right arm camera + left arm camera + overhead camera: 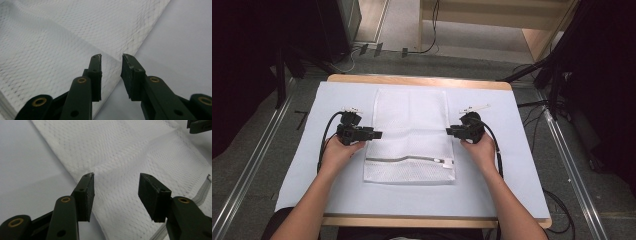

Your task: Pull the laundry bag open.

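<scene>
A white mesh laundry bag [409, 125] lies flat in the middle of the table, its grey zipper [407, 159] running across near the front end. My left gripper [379, 134] is at the bag's left edge. In the left gripper view it [117, 174] stands wide open low over the mesh [120, 150], with the zipper [202, 192] off to the right. My right gripper [448, 131] is at the bag's right edge. In the right gripper view its jaws [112, 55] stand a little apart, straddling the edge of the mesh [50, 50] without clamping it.
A pale sheet covers the table [492, 190], whose wooden rim shows at front and back. Cables trail from both grippers over the sheet. Dark stands and floor rails flank the table on both sides.
</scene>
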Demonstrator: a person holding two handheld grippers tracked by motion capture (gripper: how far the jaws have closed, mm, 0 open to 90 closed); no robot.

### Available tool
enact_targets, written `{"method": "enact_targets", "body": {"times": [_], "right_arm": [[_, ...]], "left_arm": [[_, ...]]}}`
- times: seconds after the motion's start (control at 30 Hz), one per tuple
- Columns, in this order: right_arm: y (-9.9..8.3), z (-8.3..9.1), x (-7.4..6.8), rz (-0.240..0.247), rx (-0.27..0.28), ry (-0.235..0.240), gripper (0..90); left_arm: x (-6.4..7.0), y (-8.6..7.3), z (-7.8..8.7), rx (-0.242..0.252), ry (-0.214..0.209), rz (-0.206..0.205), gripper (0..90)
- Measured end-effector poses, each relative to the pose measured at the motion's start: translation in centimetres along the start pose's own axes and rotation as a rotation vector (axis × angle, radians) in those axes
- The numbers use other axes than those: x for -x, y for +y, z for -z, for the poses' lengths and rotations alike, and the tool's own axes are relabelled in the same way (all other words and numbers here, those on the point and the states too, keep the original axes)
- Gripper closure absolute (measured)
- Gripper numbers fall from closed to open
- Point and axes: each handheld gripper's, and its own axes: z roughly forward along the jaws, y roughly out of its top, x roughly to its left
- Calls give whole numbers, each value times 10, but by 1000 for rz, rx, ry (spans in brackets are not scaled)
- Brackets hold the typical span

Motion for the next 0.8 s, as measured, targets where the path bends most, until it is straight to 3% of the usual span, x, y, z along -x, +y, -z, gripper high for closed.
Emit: {"method": "enact_targets", "body": {"times": [0.17,0.23,0.8], "right_arm": [[-4,10,-5,5,4,24,673],[-6,15,-8,11,12,29,660],[-21,36,-33,62,29,87,618]], "left_arm": [[10,0,4,6,-16,-42,440],[14,1,7,13,-4,-66,438],[49,5,13,11,-61,-152,412]]}}
